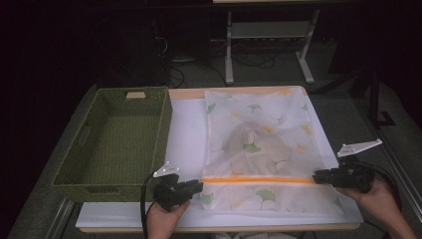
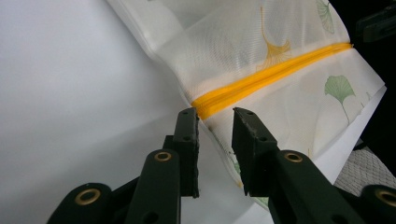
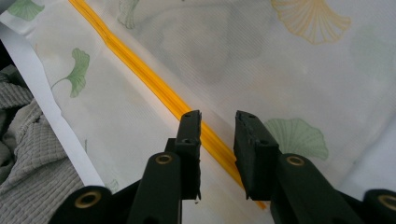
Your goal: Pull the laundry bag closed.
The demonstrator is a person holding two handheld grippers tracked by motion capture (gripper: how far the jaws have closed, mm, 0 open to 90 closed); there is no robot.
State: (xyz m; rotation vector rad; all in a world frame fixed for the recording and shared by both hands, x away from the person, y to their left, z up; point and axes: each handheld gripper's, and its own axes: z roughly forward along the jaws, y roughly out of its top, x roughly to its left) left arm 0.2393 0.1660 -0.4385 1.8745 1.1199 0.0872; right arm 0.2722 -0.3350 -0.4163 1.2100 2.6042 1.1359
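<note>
mesh bag (image 1: 259, 144) with a leaf print lies flat on the white sheet (image 1: 184, 134) that covers the table, just right of the green woven basket (image 1: 117, 144). its orange zipper (image 1: 259, 180) runs across the end nearest the person. the left gripper (image 1: 198, 187) sits at the zipper's left end, the right gripper (image 1: 318, 177) at its right end. in the left gripper view the jaws stand apart, with the zipper's end and the bag's edge between them, unpinched. in the right gripper view the jaws are likewise released, with the zipper running between them. something pale shows faintly inside the bag.
</note>
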